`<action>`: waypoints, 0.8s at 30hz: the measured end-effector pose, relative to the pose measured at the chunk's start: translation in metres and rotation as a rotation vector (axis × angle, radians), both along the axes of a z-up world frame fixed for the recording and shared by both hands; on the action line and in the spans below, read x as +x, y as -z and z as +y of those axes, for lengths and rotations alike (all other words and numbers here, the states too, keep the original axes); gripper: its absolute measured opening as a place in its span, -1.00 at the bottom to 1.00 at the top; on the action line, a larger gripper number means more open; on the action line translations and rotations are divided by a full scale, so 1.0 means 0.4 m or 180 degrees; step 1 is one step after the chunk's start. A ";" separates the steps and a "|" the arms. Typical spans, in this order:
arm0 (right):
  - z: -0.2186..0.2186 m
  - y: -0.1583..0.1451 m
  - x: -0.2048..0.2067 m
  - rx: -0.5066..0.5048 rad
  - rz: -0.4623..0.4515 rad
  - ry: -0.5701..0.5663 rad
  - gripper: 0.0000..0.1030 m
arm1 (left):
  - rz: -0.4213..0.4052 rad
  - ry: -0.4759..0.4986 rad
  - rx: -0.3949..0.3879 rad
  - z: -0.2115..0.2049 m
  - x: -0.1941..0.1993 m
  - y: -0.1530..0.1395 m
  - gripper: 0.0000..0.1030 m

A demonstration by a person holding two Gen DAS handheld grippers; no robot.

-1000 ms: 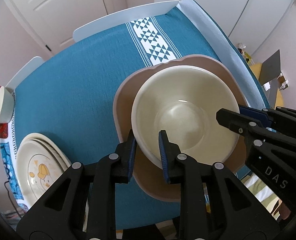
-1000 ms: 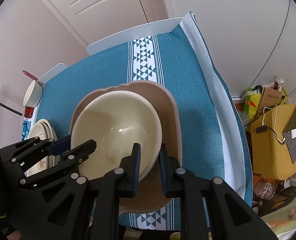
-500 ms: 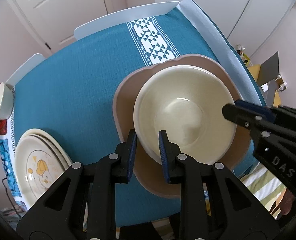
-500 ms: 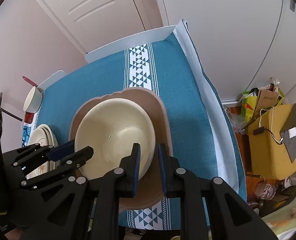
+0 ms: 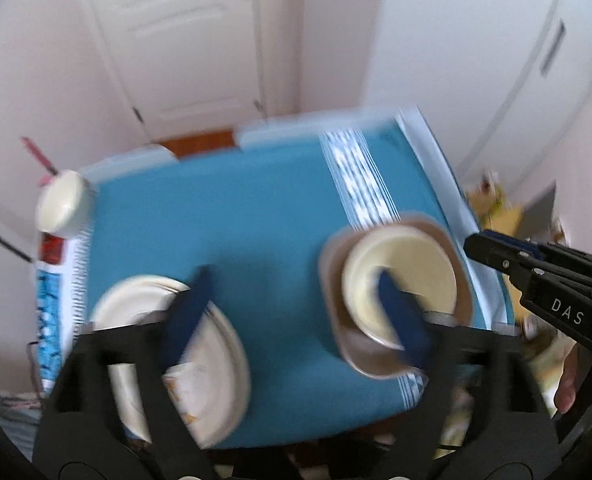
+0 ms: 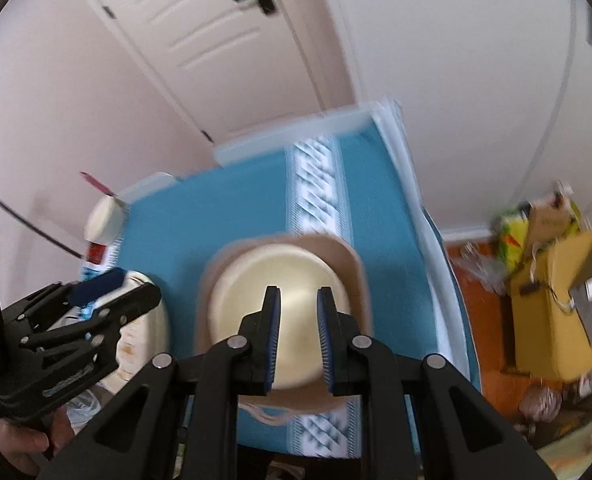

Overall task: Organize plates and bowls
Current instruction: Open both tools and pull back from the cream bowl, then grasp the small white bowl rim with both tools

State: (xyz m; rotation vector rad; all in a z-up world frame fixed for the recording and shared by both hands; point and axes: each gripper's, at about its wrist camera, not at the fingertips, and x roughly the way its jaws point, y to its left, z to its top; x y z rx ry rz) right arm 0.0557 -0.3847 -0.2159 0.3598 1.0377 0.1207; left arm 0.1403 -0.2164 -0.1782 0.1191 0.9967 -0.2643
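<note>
Teal woven tablecloth (image 5: 264, 232) with a white geometric band (image 6: 319, 196) covers the table, its pale edge hanging off the right side. Behind it, a white panelled door (image 6: 216, 40) with a black lever handle. On the cloth's right half sits a brown plate (image 6: 343, 256), matte, with rounded, slightly wavy corners; a cream bowl (image 6: 280, 280), smooth and glossy, round, rests inside it. On the left near corner lies a stack of cream round plates (image 5: 220, 364), top one printed with an orange motif, blurred. At the far left edge, a small white bowl (image 5: 62, 204) beside a pink handle. Left gripper (image 5: 292, 312): black plastic frame, blue pads, jaws spread wide, one finger over the plate stack, the other over the cream bowl, holding nothing; motion blur heavy. Right gripper (image 6: 297, 344): same build, ribbed blue pads, jaws parted with a moderate gap, empty, hovering above the cream bowl's near side. Contact with the rim cannot be judged.
</note>
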 end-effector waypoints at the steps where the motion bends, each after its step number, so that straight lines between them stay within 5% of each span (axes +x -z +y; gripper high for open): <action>1: 0.013 -0.021 0.010 0.0006 -0.0070 -0.0065 -0.57 | -0.0120 -0.0076 -0.0036 0.027 -0.003 -0.028 0.88; 2: 0.024 -0.039 0.019 0.0014 -0.0134 -0.0130 -0.24 | -0.0230 -0.0178 -0.0056 0.063 -0.003 -0.059 0.88; 3: 0.048 -0.065 0.037 0.0035 -0.0230 -0.0232 0.36 | -0.0264 -0.0236 -0.0058 0.088 0.004 -0.073 0.88; 5: 0.089 -0.095 0.066 0.0077 -0.0375 -0.0396 0.96 | -0.0335 -0.0396 -0.0050 0.146 0.013 -0.101 0.88; 15: 0.385 -0.150 0.245 -0.0346 -0.0659 -0.1168 0.97 | -0.0378 -0.1184 -0.0194 0.480 0.098 -0.119 0.90; 24: 0.668 -0.108 0.448 -0.0270 -0.0319 -0.1593 0.97 | 0.0040 -0.1848 -0.0658 0.778 0.200 0.050 0.81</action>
